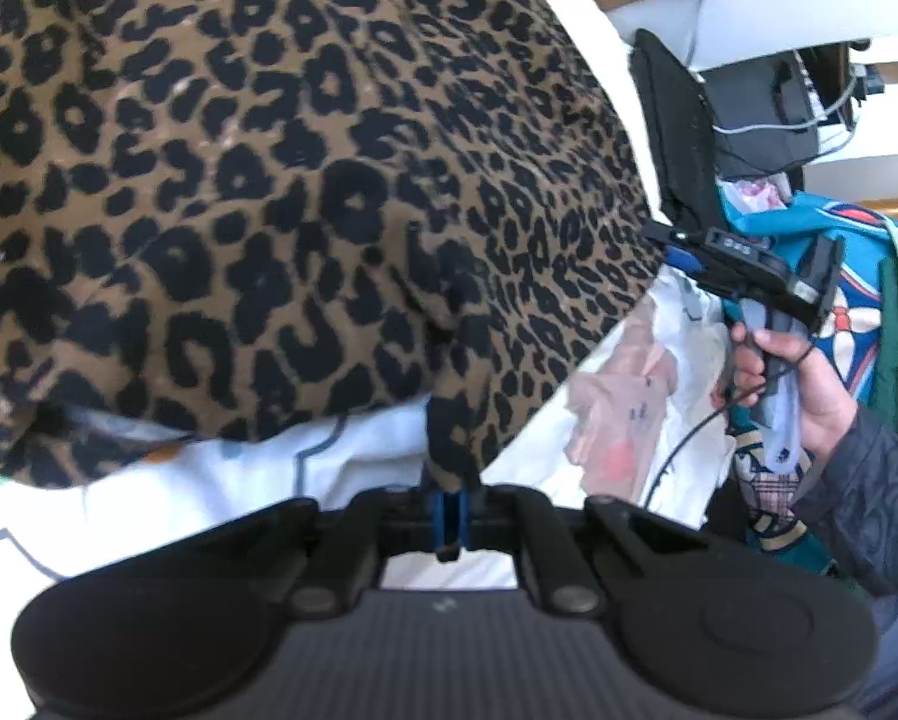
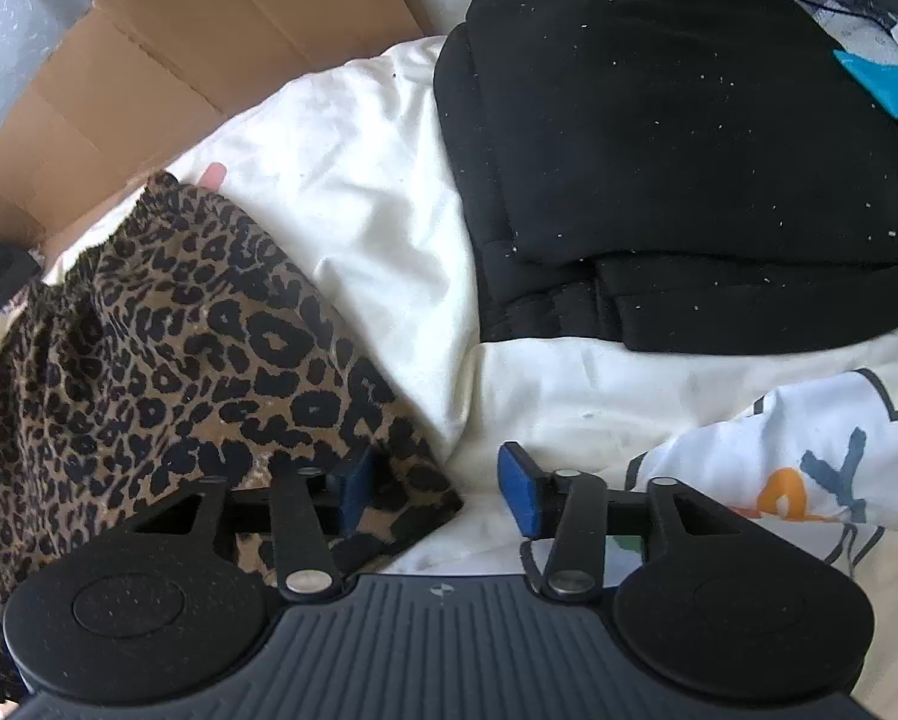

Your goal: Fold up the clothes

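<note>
On the white bedsheet, a leopard-print garment is lying spread out, with a folded black garment sitting well apart from it on the far right side. The left tool is pinching a bunched edge of the leopard-print garment between its blue pads, its jaws drawn almost together on the fabric, so the cloth is rising from the tool and filling most of the left wrist view. The right tool is standing about half open over the near corner of the same garment; its left blue pad is resting over the leopard cloth, while its right blue pad is hanging over bare sheet, and the pads are not pressing on anything. A white printed cloth with orange and grey lettering is lying just beside the right tool. A flattened cardboard box is leaning behind the bed. In the left wrist view, a person's hand in a dark quilted sleeve is gripping the right tool's handle, beside a teal patterned fabric.
</note>
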A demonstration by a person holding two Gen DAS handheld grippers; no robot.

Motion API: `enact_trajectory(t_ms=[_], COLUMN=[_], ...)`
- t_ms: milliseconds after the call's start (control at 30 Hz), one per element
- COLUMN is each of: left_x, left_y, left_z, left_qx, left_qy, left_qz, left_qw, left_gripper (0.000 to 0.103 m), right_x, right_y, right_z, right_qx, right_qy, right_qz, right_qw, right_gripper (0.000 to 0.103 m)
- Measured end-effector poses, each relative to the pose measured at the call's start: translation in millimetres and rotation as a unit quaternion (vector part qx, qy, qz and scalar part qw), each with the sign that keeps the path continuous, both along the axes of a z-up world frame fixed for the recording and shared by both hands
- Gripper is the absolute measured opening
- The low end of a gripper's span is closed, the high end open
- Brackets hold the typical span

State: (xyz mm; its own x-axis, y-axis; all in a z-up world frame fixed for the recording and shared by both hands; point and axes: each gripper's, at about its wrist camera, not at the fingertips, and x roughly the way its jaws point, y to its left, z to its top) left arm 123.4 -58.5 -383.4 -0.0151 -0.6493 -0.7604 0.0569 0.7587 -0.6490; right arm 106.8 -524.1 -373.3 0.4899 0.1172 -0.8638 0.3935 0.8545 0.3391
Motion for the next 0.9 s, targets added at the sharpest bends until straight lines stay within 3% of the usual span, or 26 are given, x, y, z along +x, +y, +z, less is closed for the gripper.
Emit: enact_trajectory(t_ms=[300,400,433,567,900], left_x=[3,2,2,0,-4], left_y=[8,6,5,3,-19], left_z=[-8,-8,-8,-5,-6], left_qx=[0.019,0.019,0.018,0.014,-0.045], left_qy=[0.007,0.008,0.009,0.011,0.035], left_qz=[0.009,0.007,0.006,0.003,0.006], left_qw=[0.9998,0.9998,0.9998,0.9998,0.9983], left_gripper=[0.005,0.005,0.005,0.005,0.005], right_x=[-1,1,2,4,7], right_y=[9,17,18,22,13], right_z=[-1,0,0,10,61], right_qx=[0.024,0.023,0.024,0.015,-0.052], right_qy=[-0.003,0.000,0.001,0.001,-0.022], right_qz=[0.013,0.029,0.033,0.052,0.052], right_qw=[1.000,0.999,0.999,0.999,0.997], right_gripper=[0.052,0.035,0.023,0.003,0.002])
